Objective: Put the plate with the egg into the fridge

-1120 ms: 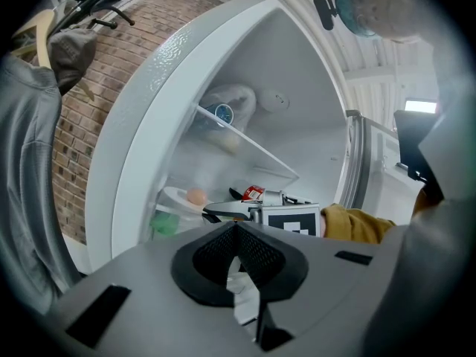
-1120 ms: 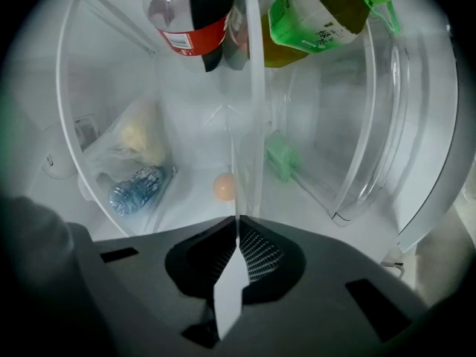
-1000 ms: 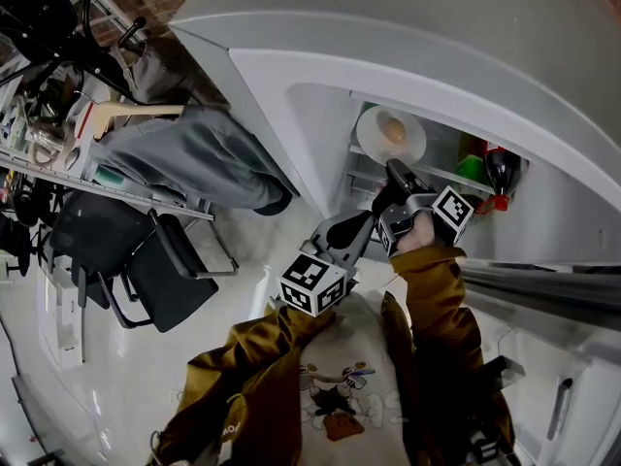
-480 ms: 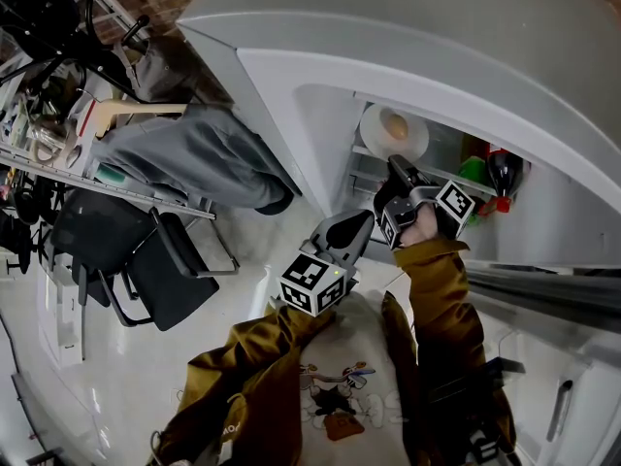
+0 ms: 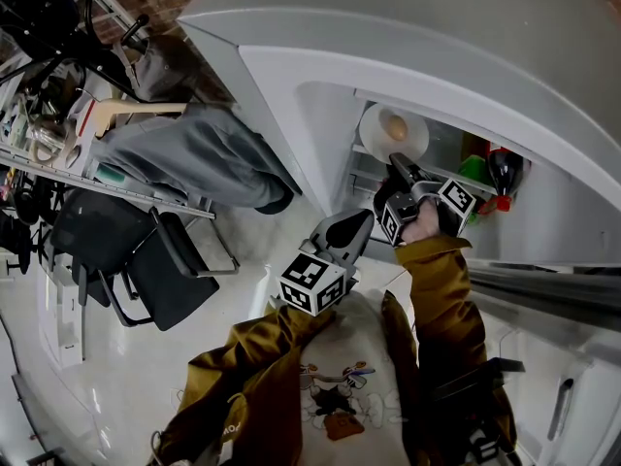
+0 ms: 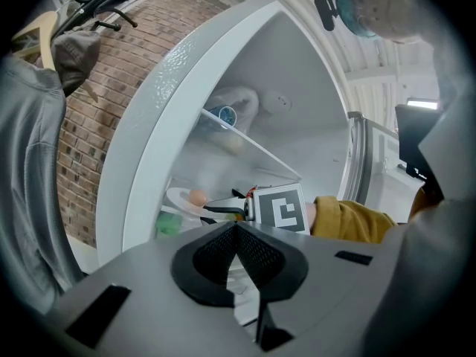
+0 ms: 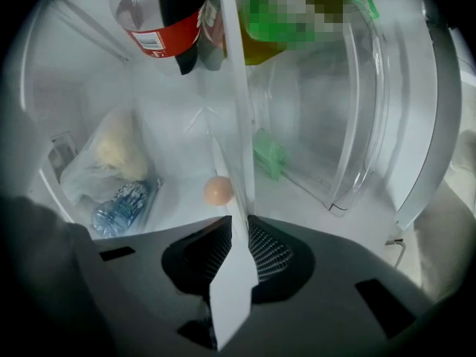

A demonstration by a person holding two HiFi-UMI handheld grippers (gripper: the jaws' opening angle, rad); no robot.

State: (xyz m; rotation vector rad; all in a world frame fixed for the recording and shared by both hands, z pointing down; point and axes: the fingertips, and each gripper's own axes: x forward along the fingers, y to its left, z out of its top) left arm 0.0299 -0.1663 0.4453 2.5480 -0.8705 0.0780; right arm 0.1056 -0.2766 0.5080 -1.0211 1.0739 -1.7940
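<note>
Right gripper view showed the right tongs (image 7: 239,218), jaws just opening, loosely pinching the plate (image 7: 233,296) rim at the fridge shelf (image 5: 441,174) front edge. Left tongs (image 6: 236,225) were clenched, empty. Risk: if poorly seated, the plate could tip and the egg (image 7: 218,190) roll off.

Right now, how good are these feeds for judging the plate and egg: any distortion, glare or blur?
Head view: strong fisheye bends the fridge edges; plate and egg small but sharp. Left gripper view: dark vignette, plate and egg tiny and soft. Right gripper view: interior bright and washed-out, plate edge-on as a blank white slab, egg clear.
</note>
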